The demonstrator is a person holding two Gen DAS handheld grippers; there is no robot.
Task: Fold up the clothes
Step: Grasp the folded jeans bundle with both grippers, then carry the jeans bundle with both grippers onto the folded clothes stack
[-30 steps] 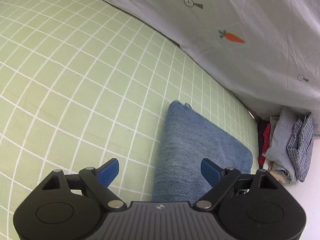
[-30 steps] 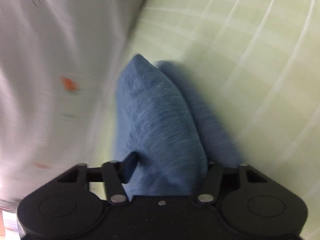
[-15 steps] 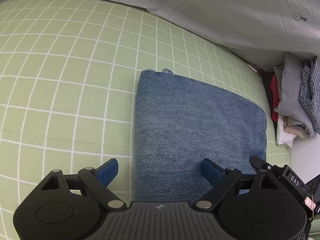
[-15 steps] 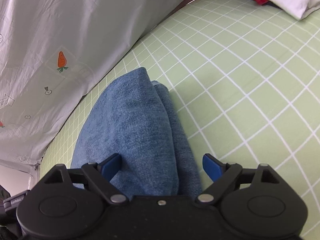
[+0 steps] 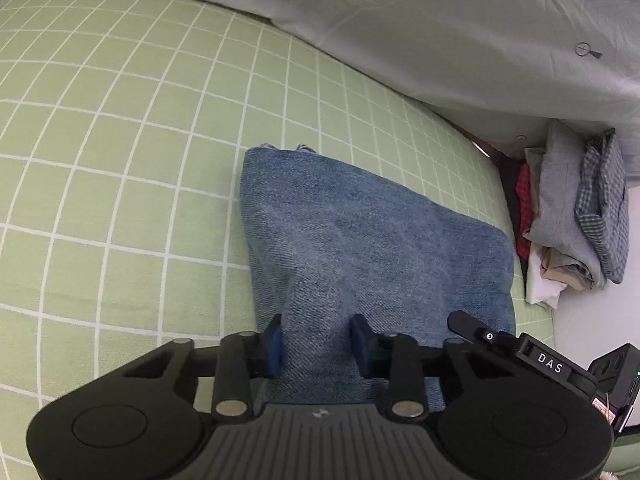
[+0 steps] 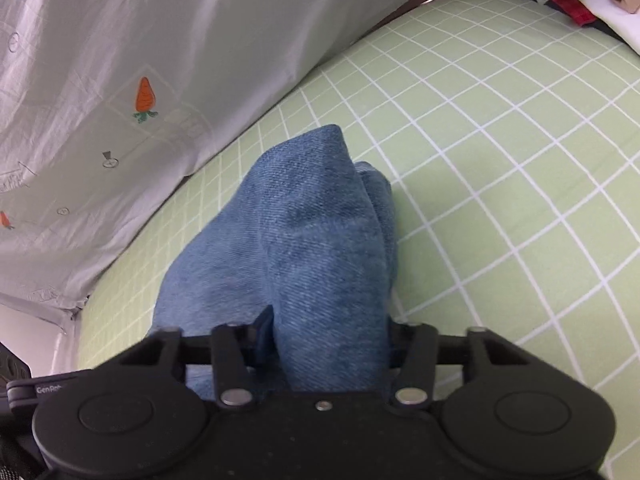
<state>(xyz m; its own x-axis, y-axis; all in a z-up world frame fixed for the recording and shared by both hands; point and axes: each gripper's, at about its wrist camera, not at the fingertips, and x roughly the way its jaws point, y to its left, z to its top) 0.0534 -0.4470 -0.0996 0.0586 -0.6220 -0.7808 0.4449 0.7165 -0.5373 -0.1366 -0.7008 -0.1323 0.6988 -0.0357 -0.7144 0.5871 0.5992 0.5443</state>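
Folded blue jeans [image 5: 360,240] lie on the green checked bed sheet [image 5: 120,140]. My left gripper [image 5: 318,344] is shut on the near edge of the jeans, the denim bunched between its blue pads. In the right wrist view the jeans [image 6: 316,232] rise in a thick fold, and my right gripper [image 6: 330,340] is shut on that fold. The right gripper's body [image 5: 560,364] shows at the lower right of the left wrist view.
A grey quilt with carrot prints [image 5: 460,40] lies along the far side of the bed; it also shows in the right wrist view [image 6: 120,80]. A pile of folded clothes [image 5: 572,216] sits beyond the bed's right end.
Both grippers were open around the jeans half a second ago and have closed on the denim. The cloth now bunches up between the fingers.
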